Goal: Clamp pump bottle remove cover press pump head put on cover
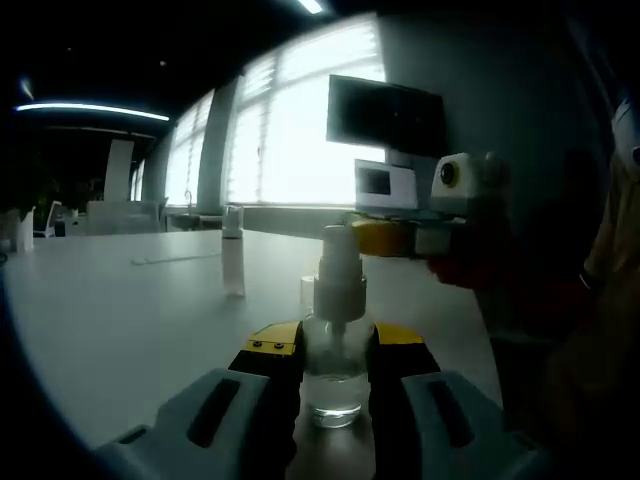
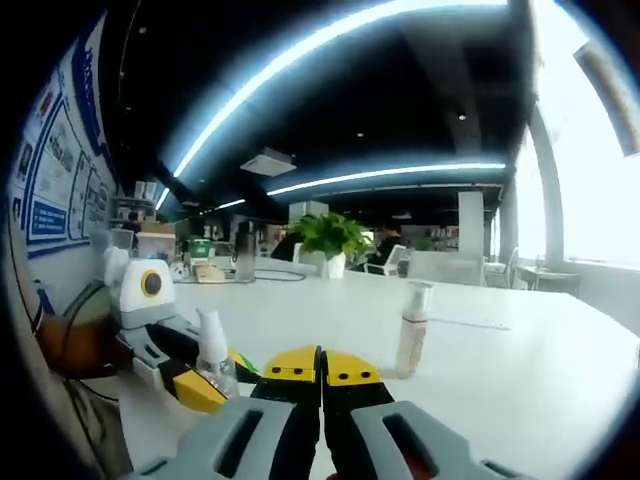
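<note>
- White table is lying under both tongs.
- Left gripper is clamping the pump bottle.
- Right gripper is hovering pinched closed, empty, the cover standing beyond.

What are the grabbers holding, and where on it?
The left gripper holds the clear pump bottle by its lower body, jaws either side. The right gripper is shut on nothing.

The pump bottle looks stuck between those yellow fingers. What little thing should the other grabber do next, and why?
Probably press down on the pump head. The left gripper is clamped on the clear pump bottle, which stands on the white table. The head looks bare, with no cover on it. The right gripper hovers beside the head with its jaws closed, so a small move over and down should pump it.
</note>
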The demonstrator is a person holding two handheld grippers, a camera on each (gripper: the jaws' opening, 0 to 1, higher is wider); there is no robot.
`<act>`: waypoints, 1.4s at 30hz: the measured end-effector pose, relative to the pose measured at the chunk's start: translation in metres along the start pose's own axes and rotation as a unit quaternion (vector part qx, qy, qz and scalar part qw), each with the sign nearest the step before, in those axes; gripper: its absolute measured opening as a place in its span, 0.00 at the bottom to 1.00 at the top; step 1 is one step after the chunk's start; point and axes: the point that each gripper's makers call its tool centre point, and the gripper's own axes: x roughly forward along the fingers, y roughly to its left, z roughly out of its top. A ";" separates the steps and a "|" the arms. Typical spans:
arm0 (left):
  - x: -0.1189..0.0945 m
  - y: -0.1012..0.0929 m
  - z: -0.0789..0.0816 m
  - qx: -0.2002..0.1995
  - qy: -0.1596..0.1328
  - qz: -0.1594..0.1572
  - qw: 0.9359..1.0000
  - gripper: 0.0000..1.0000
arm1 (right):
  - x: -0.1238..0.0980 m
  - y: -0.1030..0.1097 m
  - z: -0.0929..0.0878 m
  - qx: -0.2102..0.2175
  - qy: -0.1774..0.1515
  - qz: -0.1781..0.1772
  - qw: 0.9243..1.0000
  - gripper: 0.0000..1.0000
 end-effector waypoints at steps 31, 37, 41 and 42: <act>0.000 -0.001 0.000 0.004 0.000 0.000 1.000 0.16 | -0.006 0.013 -0.037 0.014 0.027 0.021 0.999 0.00; 0.000 0.001 0.000 0.004 0.000 0.000 1.000 0.16 | -0.006 0.012 -0.046 0.019 0.033 0.021 0.999 0.00; 0.000 0.001 0.000 0.003 0.000 0.000 1.000 0.16 | -0.007 0.011 -0.055 0.023 0.040 0.020 0.999 0.00; 0.000 0.001 0.000 0.003 0.000 0.000 1.000 0.16 | -0.007 0.011 -0.057 0.024 0.042 0.020 0.999 0.00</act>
